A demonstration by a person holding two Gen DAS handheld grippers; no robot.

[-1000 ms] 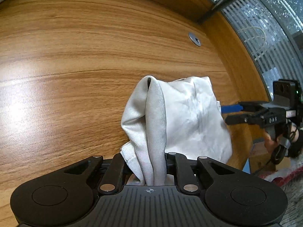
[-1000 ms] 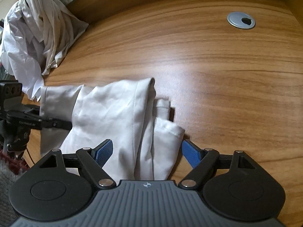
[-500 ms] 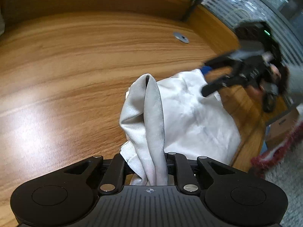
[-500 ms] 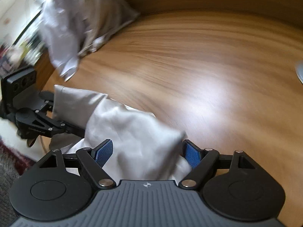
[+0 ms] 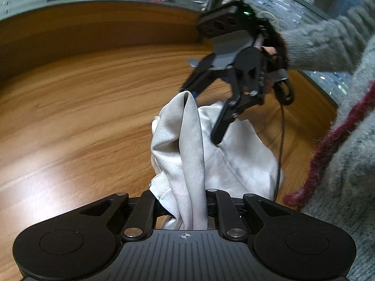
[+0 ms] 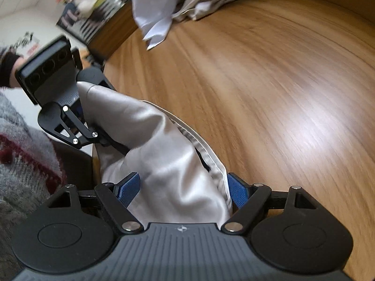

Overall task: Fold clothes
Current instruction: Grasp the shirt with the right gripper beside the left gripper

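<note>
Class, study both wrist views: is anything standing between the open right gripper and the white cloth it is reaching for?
Nothing visible does. The right gripper already straddles the white satin cloth, with fabric between its blue pads and no pinch showing. The left gripper is shut on the cloth's other end, over the bare wooden table.

Bright, even daylight; heavy fisheye bend, motion smear.
Glare patches whiten the wooden tabletop (image 5: pixel 70 121) at near left and right; far edges streak, the clothes pile (image 6: pixel 178 4) blurs, soft shadows only.
</note>
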